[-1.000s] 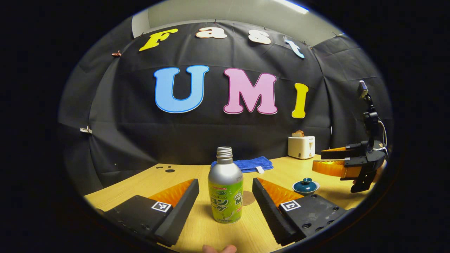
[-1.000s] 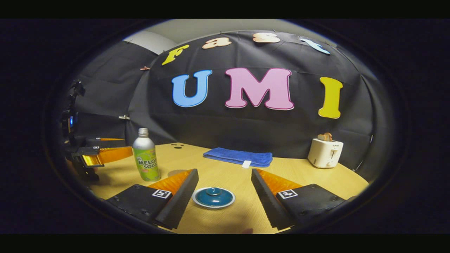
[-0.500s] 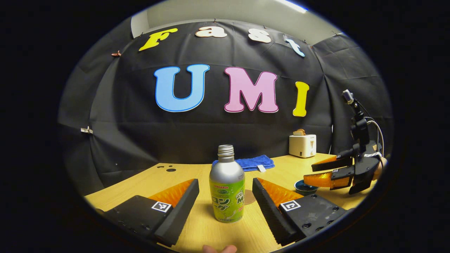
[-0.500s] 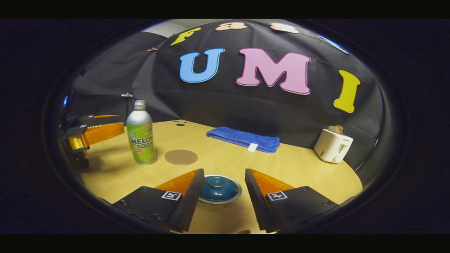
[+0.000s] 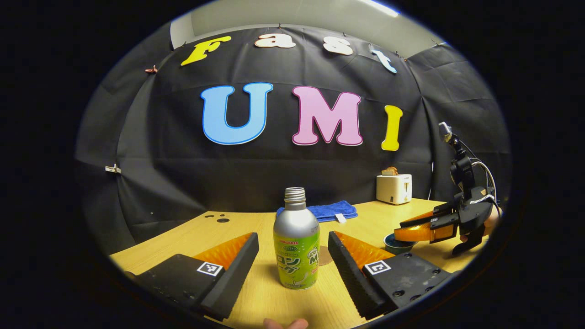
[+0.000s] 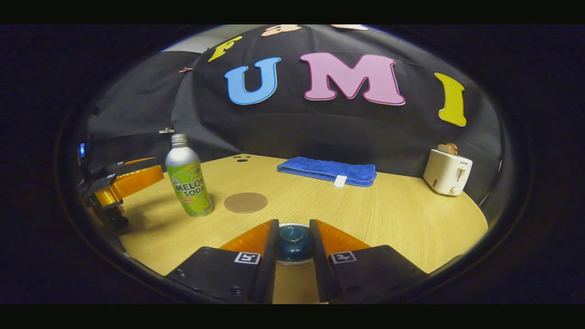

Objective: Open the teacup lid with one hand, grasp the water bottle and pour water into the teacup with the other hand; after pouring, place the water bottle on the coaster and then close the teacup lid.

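Lid grasp being closed while the bottle waits.

At lower centre of the left gripper view, the silver bottle with green label [image 5: 295, 246] is framed by the left gripper [image 5: 293, 267], jaws spread wide. In the right gripper view, the right gripper [image 6: 293, 256] has narrowed around the dark teal ceramic teacup lid [image 6: 293, 239] within half a second; contact cannot be told, so lifting seems imminent.
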Demonstrator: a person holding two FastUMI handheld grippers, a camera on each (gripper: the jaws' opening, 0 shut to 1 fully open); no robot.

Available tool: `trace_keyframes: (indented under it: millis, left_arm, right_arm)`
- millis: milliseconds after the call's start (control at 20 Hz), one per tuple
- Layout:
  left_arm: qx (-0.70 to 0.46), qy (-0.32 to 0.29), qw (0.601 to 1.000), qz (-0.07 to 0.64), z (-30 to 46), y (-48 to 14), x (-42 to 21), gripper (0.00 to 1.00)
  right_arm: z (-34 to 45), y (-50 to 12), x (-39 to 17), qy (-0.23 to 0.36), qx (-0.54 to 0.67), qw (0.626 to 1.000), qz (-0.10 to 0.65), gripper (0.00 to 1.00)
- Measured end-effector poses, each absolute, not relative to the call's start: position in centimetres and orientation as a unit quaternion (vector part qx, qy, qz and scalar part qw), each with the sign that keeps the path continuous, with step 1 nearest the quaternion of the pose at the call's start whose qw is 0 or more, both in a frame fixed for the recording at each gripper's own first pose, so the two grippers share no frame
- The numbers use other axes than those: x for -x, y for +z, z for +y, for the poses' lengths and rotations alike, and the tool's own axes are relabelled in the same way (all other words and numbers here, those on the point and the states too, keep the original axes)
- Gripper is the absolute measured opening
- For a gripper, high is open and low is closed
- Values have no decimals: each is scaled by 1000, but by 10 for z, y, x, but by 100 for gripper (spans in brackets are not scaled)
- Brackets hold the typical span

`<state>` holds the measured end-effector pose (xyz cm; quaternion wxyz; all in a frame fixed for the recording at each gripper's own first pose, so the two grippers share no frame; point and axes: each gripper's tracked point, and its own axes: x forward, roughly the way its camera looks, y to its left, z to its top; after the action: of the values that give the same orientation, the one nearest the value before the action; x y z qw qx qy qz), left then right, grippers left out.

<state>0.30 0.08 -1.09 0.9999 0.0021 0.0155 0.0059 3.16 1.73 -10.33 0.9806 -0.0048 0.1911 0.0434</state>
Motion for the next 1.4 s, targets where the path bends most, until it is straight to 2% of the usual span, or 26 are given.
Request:
trace_keyframes:
  millis: [50,100,150,200,250,300,350,400,450,600,650,700,1250,1300,1350,1400]
  left_arm:
    - [-2,6,1000,15,1,-11,-3,97]
    - [-3,6,1000,14,1,-11,-3,97]
    - [-3,6,1000,14,1,-11,-3,97]
    - [-2,7,1000,14,1,-11,-3,97]
    - [-1,7,1000,15,1,-12,-3,96]
    - [-1,8,1000,16,1,-12,-4,96]
    - [0,7,1000,17,1,-13,-5,97]
    - [1,7,1000,17,1,-13,-5,97]
    - [2,6,1000,18,1,-14,-5,97]
    - [12,2,1000,25,-1,-19,-8,97]
    - [14,3,999,29,-2,-22,-10,97]
    - [13,5,999,30,-3,-23,-11,97]
    - [4,22,997,76,-3,-59,-52,96]
    - [4,23,997,75,-1,-59,-55,95]
    - [4,18,997,73,-4,-59,-56,84]
    - [3,8,998,70,-8,-57,-58,83]
  right_arm:
    - [17,-103,-31,45,7,981,191,34]
    - [16,-103,-32,46,7,981,190,34]
    - [17,-103,-31,46,6,981,189,27]
    - [17,-102,-31,48,3,981,188,31]
    - [17,-99,-31,49,-2,982,183,31]
    - [16,-95,-32,47,-5,983,177,27]
    - [16,-89,-32,46,-7,985,168,36]
    - [14,-81,-31,45,-10,987,156,27]
    - [13,-72,-30,44,-13,989,143,26]
    - [6,-48,-24,38,-19,993,109,26]
    - [2,-41,-21,36,-19,994,100,31]
    - [0,-36,-17,35,-19,995,95,31]
    - [-20,-21,-5,31,-13,996,79,31]
    - [-21,-20,-4,30,-14,996,78,31]
    - [-24,-18,-3,29,-16,997,76,31]
    - [-26,-17,-2,27,-18,997,74,31]
